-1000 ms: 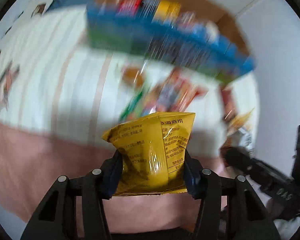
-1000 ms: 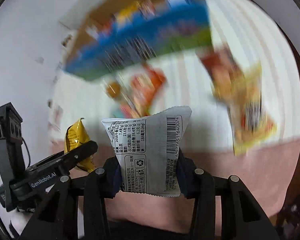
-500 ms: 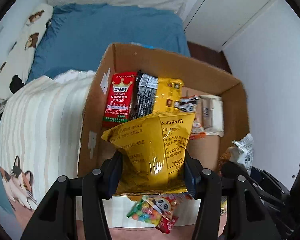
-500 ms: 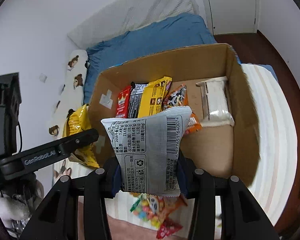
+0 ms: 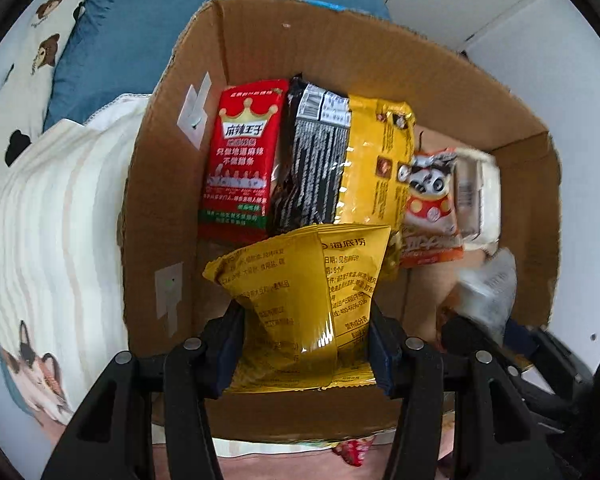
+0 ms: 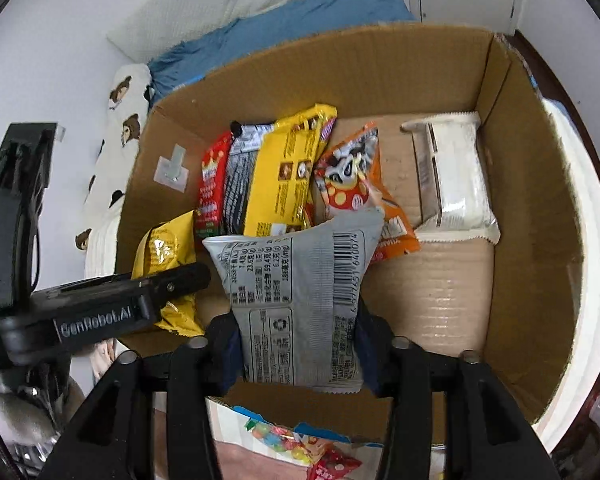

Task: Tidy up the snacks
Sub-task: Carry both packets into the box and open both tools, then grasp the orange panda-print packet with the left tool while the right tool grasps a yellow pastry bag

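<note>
Since the earlier frames both grippers have travelled from the striped blanket to a spot above the open cardboard box (image 6: 532, 240), which now fills both views. The left gripper (image 5: 300, 344) is clamped on a yellow snack packet (image 5: 296, 292), held upright over the box's near left part. The right gripper (image 6: 296, 340) has a grey snack packet (image 6: 300, 296) between its pads; its jaws are opening, though the pads still look to touch the packet's sides. Inside the box, a red packet (image 5: 240, 160), a black packet (image 5: 316, 160), a yellow bag (image 5: 380, 160) and an orange panda packet (image 6: 356, 184) lean in a row, with a white packet (image 6: 456, 184) beside them.
</note>
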